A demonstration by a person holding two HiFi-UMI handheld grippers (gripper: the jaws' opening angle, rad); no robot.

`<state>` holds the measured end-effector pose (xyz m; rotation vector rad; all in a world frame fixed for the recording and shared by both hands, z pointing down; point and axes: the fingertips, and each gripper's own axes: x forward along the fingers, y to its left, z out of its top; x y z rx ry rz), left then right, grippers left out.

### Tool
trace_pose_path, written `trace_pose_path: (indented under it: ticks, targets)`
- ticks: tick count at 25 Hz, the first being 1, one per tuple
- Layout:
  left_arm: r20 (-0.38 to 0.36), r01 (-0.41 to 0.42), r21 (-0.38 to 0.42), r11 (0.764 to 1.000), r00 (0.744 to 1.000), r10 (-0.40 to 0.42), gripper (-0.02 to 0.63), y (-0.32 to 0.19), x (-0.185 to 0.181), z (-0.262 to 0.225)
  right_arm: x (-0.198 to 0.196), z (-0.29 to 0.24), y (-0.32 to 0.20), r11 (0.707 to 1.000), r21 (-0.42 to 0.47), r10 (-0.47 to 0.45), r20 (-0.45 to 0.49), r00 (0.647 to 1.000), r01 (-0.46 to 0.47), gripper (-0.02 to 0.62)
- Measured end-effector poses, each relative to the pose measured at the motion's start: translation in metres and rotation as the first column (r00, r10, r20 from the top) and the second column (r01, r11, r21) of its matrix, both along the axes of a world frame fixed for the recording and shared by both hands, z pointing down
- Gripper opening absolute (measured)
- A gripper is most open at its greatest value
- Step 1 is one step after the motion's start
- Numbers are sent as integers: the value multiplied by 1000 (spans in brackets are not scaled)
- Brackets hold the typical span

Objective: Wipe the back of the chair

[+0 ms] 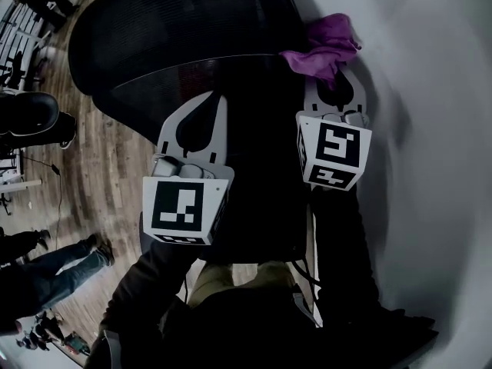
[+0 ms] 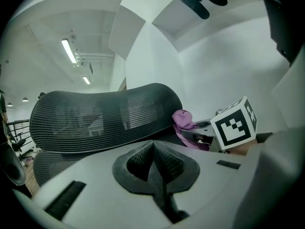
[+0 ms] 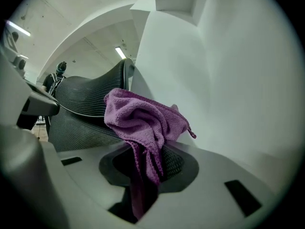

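Pinching a purple cloth (image 3: 143, 123) between the closed jaws of the right gripper (image 3: 143, 175), with the bunched bulk of it up at the far right edge of the black mesh chair back (image 1: 177, 44). Holding the left gripper (image 2: 155, 175) just left of that, jaws pressed together on nothing, pointed at the mesh. White wall (image 1: 430, 129) right, wooden floor (image 1: 100, 175) left.

Right gripper (image 1: 332, 83) pinching purple cloth (image 1: 323, 46) at the chair back (image 1: 169, 29)'s right edge, left gripper (image 1: 209, 108) hovering over its middle
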<state>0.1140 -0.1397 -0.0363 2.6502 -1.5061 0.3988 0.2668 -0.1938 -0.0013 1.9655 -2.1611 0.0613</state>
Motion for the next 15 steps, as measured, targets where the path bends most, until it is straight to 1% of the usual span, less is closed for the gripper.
trace_pose_path:
  ticks: [4, 7, 9, 12, 15]
  targets:
    - [40, -24, 12, 1000, 999, 24, 9, -8, -12, 17, -9, 16, -12, 1000, 9, 12, -7, 1000, -12, 89]
    - [18, -48, 18, 999, 999, 48, 9, -11, -20, 23, -17, 16, -17, 1000, 15, 20, -15, 1000, -20, 89]
    - [17, -87, 22, 996, 996, 87, 9, -3, -20, 23, -18, 14, -9, 1000, 13, 28, -16, 999, -28, 89]
    - [-3, -144, 24, 989, 989, 145, 9, 5, -18, 20, -23, 22, -2, 999, -32, 25, -14, 1000, -25, 94]
    - [-19, -181, 42, 983, 983, 181, 9, 4, -24, 15, -26, 32, -1, 996, -80, 41, -9, 999, -42, 94]
